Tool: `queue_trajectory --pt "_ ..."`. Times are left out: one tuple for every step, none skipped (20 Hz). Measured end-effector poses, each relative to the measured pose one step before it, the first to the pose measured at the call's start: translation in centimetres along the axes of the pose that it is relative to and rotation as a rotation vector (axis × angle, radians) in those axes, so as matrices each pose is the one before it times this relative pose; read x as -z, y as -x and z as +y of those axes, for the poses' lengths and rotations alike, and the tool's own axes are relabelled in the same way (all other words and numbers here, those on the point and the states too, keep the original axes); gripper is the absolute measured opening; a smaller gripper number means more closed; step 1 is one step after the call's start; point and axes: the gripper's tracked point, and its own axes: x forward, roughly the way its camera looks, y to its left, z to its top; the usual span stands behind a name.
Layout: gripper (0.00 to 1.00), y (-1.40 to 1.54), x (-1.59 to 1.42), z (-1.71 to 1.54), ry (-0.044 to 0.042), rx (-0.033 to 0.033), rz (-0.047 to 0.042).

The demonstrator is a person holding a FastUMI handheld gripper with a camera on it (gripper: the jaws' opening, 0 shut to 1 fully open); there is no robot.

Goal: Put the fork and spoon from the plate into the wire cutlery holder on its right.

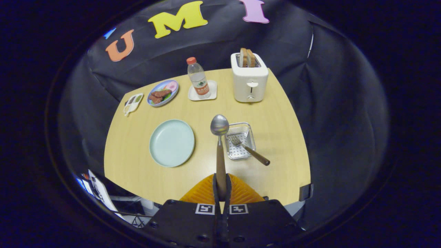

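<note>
Steel spoon [219, 124] with a wooden handle is stiff, light and a bit slippery, so the hand-held gripper [221, 187] clamps the handle end, bowl beside the wire cutlery holder [240, 141] holding the fork [248, 150].

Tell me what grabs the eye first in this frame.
The metal spoon with a wooden handle, clamped upright in the hand-held gripper, its bowl just left of the wire cutlery holder. The wooden-handled fork already lies in that holder, handle sticking out. The round pale-green plate sits bare to the left.
</note>
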Motion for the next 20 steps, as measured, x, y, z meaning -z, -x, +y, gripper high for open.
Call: queue_trajectory --pt "0.01 -0.349 -0.059 -0.83 -0.00148 0.00949 0.01027" --pt "0.01 -0.314 0.251 -0.433 -0.00291 -0.00269 0.02029" --pt "0.01 -0.284 0.334 -0.253 -0.01532 -0.01011 0.02761" --pt "0.01 -0.396 0.182 -0.214 -0.02444 -0.01287 0.02433" --pt "0.01 -0.362 0.083 -0.232 -0.01736 -0.00879 0.01945" --pt "0.01 -0.265 -0.078 -0.335 -0.00796 -0.00362 0.01225" --pt "0.01 -0.251 -0.074 -0.262 -0.00765 -0.00039 0.00823" --pt "0.01 -0.212 -0.178 -0.198 -0.00601 0.00057 0.00683" --pt "0.01 -0.165 -0.253 -0.12 -0.00177 0.00008 0.00672" --pt "0.01 -0.218 -0.042 -0.139 -0.00122 0.00464 0.01089" --pt "0.01 -0.125 -0.199 -0.065 -0.00075 0.00188 0.00869" --pt "0.01 -0.166 -0.167 0.108 0.00082 -0.00245 0.00697" --pt "0.01 -0.252 -0.075 0.028 -0.00072 -0.00204 0.00844" --pt "0.04 -0.102 -0.259 0.023 0.00047 0.00073 0.00372" --pt "0.04 -0.103 -0.227 0.179 -0.00288 -0.00374 0.00038" --pt "0.07 -0.144 -0.239 0.114 -0.00369 -0.00518 -0.00357" --pt "0.07 0.053 -0.197 0.231 -0.00178 -0.0048 -0.00341" --pt "0.11 0.102 -0.614 0.329 -0.001 -0.0091 -0.01523" --pt "0.13 0.057 -0.618 0.121 0.00067 0.00225 -0.02506" --pt "0.2 0.203 -0.739 0.25 -0.00038 -0.0071 -0.03125"
